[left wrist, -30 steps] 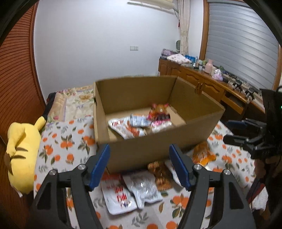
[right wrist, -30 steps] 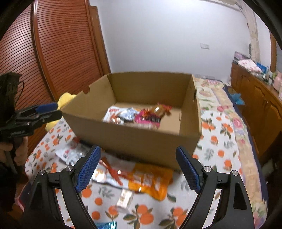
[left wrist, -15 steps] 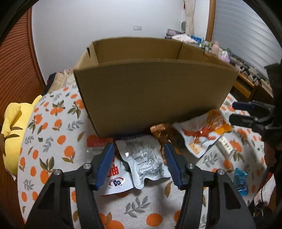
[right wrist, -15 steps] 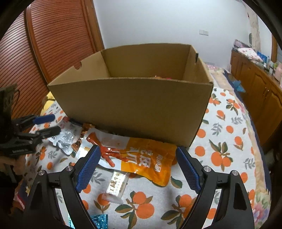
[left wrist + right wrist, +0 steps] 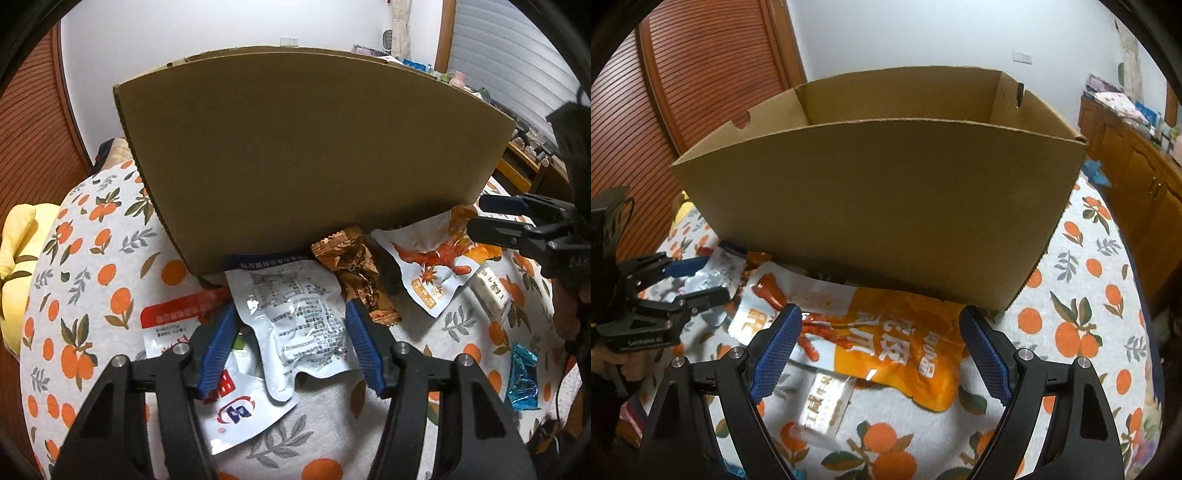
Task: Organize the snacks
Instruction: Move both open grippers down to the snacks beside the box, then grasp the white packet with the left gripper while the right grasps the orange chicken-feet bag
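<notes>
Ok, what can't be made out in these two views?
- Box contents: hidden by its near wall in both views.
- Red-and-white pack: partly covered by the silver pack and left gripper, left view.
- Small bar: print blurred, right view.
- Orange pack: far edge runs under the box, right view.

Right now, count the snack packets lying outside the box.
6: red-topped white pouch, silver pouch between the left gripper fingers, brown wrapper, orange pouch, small white bar, blue candy. The box may hide more.
</notes>
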`<state>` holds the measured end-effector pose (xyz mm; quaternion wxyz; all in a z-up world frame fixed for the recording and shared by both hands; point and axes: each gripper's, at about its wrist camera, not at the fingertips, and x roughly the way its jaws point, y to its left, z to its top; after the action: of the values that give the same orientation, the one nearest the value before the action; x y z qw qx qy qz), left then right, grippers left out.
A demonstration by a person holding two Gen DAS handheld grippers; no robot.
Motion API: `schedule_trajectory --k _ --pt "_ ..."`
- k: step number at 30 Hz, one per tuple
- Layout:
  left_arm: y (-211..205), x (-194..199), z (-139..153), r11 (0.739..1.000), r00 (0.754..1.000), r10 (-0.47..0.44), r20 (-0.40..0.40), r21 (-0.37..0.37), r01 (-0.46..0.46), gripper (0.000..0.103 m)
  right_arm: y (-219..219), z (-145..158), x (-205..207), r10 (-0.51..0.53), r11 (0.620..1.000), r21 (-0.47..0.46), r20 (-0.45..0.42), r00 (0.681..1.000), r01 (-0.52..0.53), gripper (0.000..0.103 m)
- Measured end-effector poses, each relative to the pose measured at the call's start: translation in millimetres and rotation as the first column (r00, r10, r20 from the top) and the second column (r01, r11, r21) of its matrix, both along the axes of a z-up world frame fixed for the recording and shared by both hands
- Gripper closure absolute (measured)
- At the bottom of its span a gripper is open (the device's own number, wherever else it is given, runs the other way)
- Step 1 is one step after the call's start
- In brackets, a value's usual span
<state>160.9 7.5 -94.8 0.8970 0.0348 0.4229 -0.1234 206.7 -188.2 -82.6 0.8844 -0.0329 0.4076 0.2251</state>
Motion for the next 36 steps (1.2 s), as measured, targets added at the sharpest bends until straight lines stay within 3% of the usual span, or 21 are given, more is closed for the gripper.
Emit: schedule_trajectory --k 9,25,36 --pt "-3 -8 -1 1.0 1.0 -0.015 0.015 0.003 0.015 0.046 7 -10 2 0.062 0.998 0.001 -0.05 0.997 -0.062 0.014" --pt "-7 -12 -2 0.999 0.999 -0.032 -0.003 0.009 0.032 0.05 13 -8 -33 0.122 0.991 -0.052 -0.078 0.989 -0.126 0.013" --pt "-8 -12 -3 0.999 0.999 -0.037 -0.003 0.006 0.037 0.055 41 -21 -18 0.123 0.964 -0.237 -0.009 0.992 -0.121 0.012"
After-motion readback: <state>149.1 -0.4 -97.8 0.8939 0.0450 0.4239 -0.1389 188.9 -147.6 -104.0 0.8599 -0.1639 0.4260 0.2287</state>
